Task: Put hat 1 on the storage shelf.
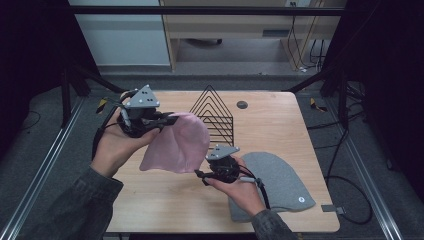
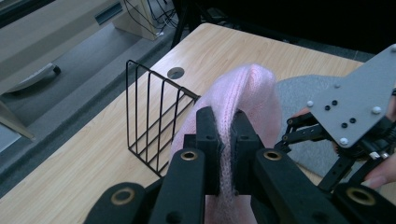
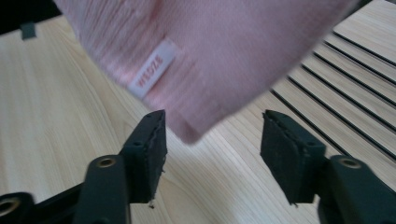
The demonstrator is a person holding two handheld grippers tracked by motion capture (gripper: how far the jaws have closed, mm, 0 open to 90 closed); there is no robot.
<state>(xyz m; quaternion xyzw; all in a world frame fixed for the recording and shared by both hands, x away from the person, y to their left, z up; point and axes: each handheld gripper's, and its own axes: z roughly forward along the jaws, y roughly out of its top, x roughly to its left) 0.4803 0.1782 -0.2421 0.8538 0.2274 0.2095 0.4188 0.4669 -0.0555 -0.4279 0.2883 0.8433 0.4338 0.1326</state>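
A pink knitted hat hangs above the table, held by its upper edge. My left gripper is shut on that edge; in the left gripper view the pink knit is pinched between the jaws of that gripper. My right gripper sits at the hat's lower right corner. It stands open, and the hat's corner with a small white label hangs just above and between its jaws, untouched. A grey knitted hat lies flat on the table, partly under my right hand.
A black wire rack stands on the wooden table behind the pink hat, also seen as wire rack. A round cable hole lies near the far edge. Dark frame bars and cables surround the table.
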